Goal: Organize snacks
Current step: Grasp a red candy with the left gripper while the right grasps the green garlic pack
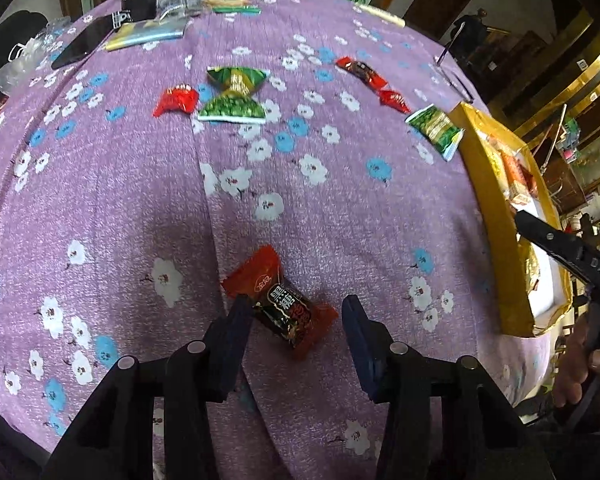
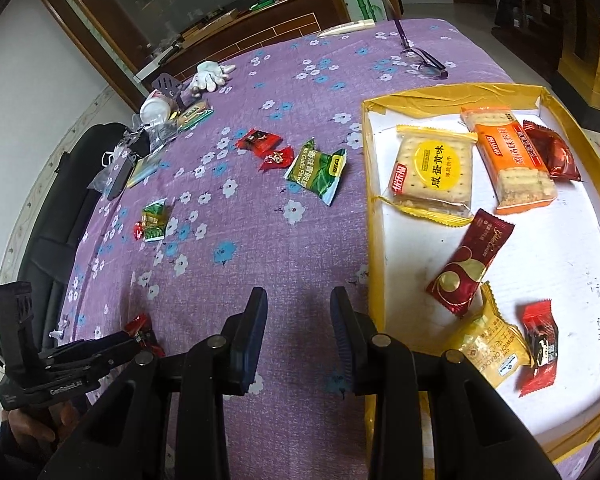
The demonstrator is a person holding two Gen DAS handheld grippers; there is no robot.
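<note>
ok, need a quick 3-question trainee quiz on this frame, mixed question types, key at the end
1. True or false: the left tongs are already pressing on the red-and-black candy.
2. Multiple choice: the yellow-rimmed box holds (A) nothing, (B) only green packets, (C) several wrapped snacks including the yellow round-label cracker pack.
3. Fill in: the right tongs hang over the purple ____ cloth with nothing between them.

Key: 1 false, the candy lies between the fingers with a gap on one side. 2 C. 3 flowered.
</note>
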